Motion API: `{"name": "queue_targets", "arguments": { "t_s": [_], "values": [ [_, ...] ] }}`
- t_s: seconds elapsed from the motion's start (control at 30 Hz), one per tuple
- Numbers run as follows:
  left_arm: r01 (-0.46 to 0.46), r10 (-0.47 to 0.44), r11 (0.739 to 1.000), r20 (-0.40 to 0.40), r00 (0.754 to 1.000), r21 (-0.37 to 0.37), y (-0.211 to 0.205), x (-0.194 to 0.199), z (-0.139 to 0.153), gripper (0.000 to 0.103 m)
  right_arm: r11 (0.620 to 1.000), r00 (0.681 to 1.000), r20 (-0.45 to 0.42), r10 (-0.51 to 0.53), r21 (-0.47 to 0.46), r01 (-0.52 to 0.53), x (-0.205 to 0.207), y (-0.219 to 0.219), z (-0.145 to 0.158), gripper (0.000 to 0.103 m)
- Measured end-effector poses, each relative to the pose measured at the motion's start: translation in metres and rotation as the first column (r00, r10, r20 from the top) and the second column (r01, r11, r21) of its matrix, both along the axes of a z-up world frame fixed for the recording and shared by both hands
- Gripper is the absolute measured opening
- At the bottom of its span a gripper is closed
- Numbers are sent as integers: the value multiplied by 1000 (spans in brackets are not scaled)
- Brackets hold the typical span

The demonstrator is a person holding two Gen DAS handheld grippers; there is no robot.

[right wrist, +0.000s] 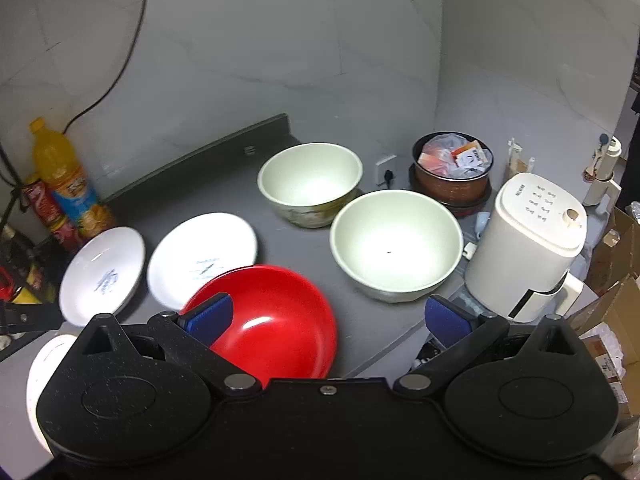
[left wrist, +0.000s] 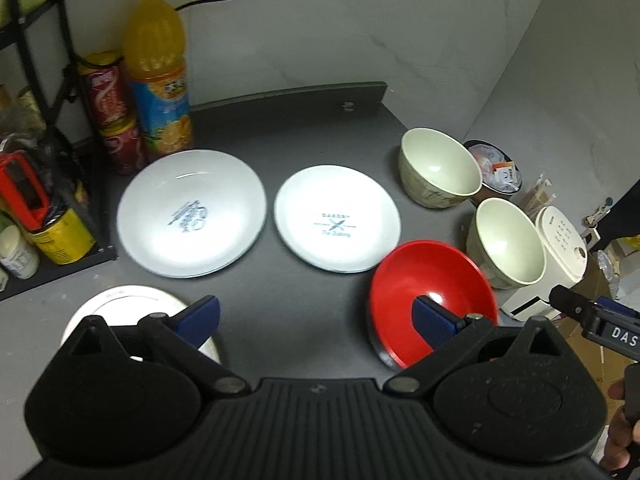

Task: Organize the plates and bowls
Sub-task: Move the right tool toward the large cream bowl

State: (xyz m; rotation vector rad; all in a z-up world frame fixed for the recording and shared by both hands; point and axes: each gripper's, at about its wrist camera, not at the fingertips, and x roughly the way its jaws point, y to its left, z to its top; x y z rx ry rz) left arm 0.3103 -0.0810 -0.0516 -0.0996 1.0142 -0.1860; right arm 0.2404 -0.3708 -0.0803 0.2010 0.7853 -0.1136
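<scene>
Two plates (left wrist: 192, 212) fully visible left wrist only; right shows socket (right wrist: 386, 171).

From my left claw's view, two plates sit side by side mid-bench: the larger plate (left wrist: 192, 213) at eleven o'clock, the smaller plate (left wrist: 337, 219) at twelve. A third plate (left wrist: 120, 304) lies nearest me at nine. The shallow bowl (left wrist: 432, 296) rests at two, just before the near deep bowl (left wrist: 506, 242); the far deep bowl (left wrist: 439, 167) stands behind that. A bottle (left wrist: 158, 68) and cans (left wrist: 110, 108) stand behind the larger plate, against the wall.
</scene>
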Motion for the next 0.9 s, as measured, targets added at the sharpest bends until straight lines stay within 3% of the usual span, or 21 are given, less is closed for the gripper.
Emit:
{"name": "queue_targets", "arguments": {
  "t_s": [0.5, 0.67, 0.9],
  "values": [
    [49, -51, 997, -39, 998, -56, -85, 60, -22, 95, 998, 998, -57, -42, 45, 45, 39, -69, -31, 100],
    [80, -83, 995, -53, 995, -59, -119, 76, -33, 89, 996, 997, -76, -33, 75, 39, 51, -95, -45, 86],
    [114, -120, 991, -93, 988, -66, -169, 104, -55, 76, 990, 995, -96, -14, 138, 27, 73, -126, -68, 78]
  ]
}}
